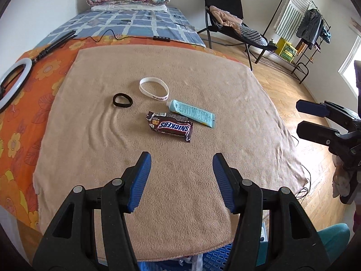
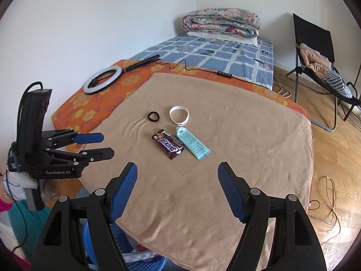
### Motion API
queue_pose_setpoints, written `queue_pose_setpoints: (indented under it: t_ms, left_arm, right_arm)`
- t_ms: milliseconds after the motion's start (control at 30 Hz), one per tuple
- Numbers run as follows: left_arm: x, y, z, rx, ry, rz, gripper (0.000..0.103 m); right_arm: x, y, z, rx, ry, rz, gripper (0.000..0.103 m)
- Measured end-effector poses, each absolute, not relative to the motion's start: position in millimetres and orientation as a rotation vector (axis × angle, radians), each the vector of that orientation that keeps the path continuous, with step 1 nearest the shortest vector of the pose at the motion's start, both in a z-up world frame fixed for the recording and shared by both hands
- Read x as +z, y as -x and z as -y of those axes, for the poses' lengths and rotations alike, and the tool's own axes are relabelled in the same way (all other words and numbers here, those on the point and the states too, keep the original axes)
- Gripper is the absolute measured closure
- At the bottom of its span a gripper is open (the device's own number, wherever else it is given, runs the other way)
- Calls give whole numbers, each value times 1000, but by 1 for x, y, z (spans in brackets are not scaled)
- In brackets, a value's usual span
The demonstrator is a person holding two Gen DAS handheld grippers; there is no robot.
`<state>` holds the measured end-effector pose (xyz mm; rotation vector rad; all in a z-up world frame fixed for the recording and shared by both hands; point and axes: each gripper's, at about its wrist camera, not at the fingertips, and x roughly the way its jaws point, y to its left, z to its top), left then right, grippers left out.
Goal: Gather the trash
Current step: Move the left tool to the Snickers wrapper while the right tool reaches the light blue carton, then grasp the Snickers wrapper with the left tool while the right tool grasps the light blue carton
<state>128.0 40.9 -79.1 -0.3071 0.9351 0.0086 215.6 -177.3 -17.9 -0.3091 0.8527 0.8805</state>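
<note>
We read "SNICKERS" on the crinkled brown foil candy wrapper (image 1: 170,126), mid tan fleece blanket (image 1: 158,192), at twelve o'clock from our left gripper (image 1: 181,158) and right gripper (image 2: 177,167), both gaping empty.

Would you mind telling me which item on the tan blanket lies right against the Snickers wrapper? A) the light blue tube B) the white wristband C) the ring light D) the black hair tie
A: the light blue tube lies alongside the Snickers wrapper, their edges meeting, while the black hair tie and white wristband sit apart farther back.
</note>
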Motion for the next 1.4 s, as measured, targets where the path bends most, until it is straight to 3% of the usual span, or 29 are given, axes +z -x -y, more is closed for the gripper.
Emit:
queue_pose_setpoints:
  t_ms: [333,700,800,1067,1400]
  left_arm:
    - [-136,-191,-51,20,390,-990,45]
    - [-161,-216,-62,78,399,-1005,45]
    - [-161,-222,-61,97,372,-996,53]
    - [-163,-230,-71,133,338,-989,92]
    - [-164,-231,-85,116,390,-978,95]
  right_arm:
    - [-90,-276,155,891,342,-951,30]
    - [-128,-294,128,930,417,-955,30]
    - [-135,-297,121,929,435,-958,30]
    - [-148,-302,99,930,481,-949,30]
    - [-157,-311,80,921,477,-952,38]
